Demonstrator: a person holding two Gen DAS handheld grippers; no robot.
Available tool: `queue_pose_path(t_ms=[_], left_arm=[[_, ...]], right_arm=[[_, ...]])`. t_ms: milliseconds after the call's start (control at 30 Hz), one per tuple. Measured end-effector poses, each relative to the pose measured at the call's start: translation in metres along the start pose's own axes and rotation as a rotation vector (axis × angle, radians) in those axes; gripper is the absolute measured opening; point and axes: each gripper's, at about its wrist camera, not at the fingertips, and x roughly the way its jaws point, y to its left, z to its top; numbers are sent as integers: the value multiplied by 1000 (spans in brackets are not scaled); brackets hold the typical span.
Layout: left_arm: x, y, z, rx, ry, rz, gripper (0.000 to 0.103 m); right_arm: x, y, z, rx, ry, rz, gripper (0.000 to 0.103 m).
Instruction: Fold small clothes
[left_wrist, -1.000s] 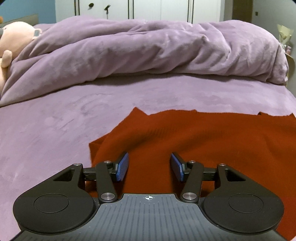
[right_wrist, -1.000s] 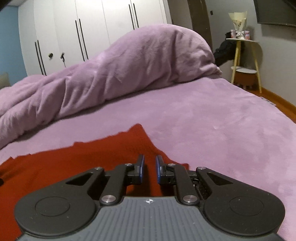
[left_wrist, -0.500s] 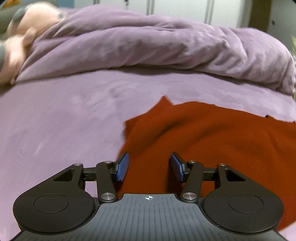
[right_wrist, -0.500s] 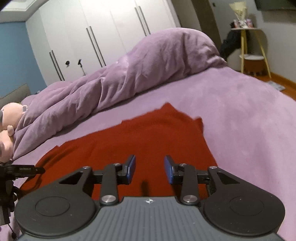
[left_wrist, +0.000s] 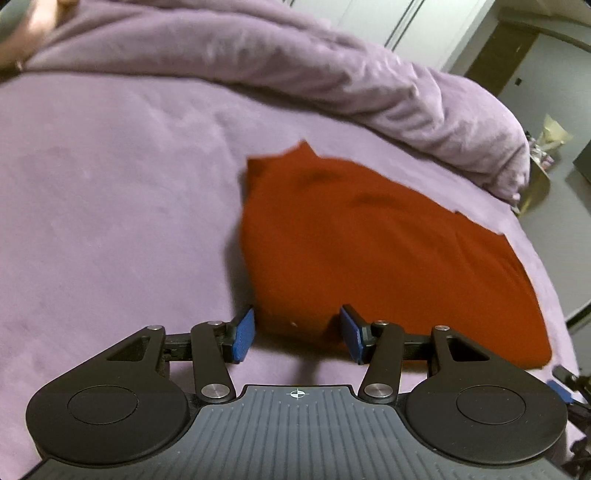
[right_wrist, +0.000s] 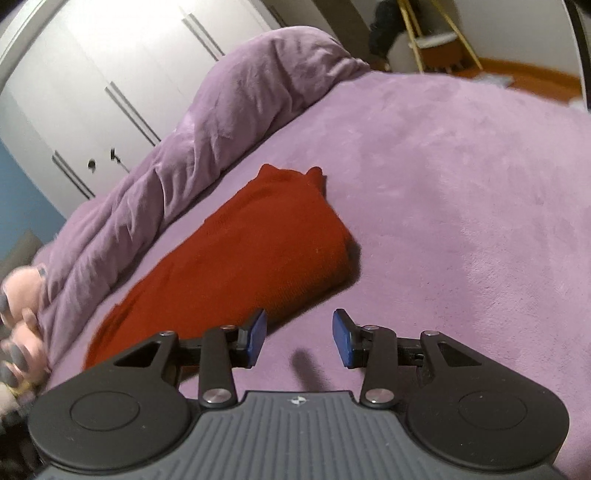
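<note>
Red garment (left_wrist: 369, 258) folded on bed (left_wrist: 110, 206); left gripper (left_wrist: 297, 336) spread at its near edge, right gripper (right_wrist: 298, 338) spread, empty, just beside it. Risk: a careless pinch catching only the top layer, undoing the fold.

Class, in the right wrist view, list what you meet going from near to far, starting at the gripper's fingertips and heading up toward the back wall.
right gripper → red garment on the purple bedsheet → bunched purple duvet → white wardrobe doors.
</note>
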Motion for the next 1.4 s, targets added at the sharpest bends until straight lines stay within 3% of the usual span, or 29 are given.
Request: queue_pose_path(t_ms=[167, 400, 600, 833, 900, 967, 1067, 1200, 1333, 1400], left_arm=[[8, 7, -2, -86, 11, -26, 55], [18, 29, 5, -226, 31, -98, 54], [35, 44, 14, -345, 40, -172, 54], [44, 48, 19, -388, 35, -215, 30], [44, 54, 18, -424, 33, -242, 30], [47, 57, 17, -446, 38, -250, 30], [51, 57, 18, -452, 39, -254, 30], [52, 58, 18, -452, 32, -264, 30], [49, 60, 19, -453, 26, -276, 25], [45, 57, 20, -443, 20, -271, 24]], right_arm=[[15, -11, 5, 177, 26, 68, 40], [18, -2, 7, 170, 22, 88, 40], [9, 38, -6, -20, 12, 95, 40], [33, 108, -34, -302, 46, 112, 39], [45, 126, -43, -338, 85, 124, 36], [57, 143, -51, -372, 117, 138, 22], [73, 167, -63, -415, 131, 139, 16], [84, 198, -81, -497, 115, 151, 14], [104, 210, -99, -632, 129, 52, 14], [104, 207, -100, -640, 132, 62, 14]])
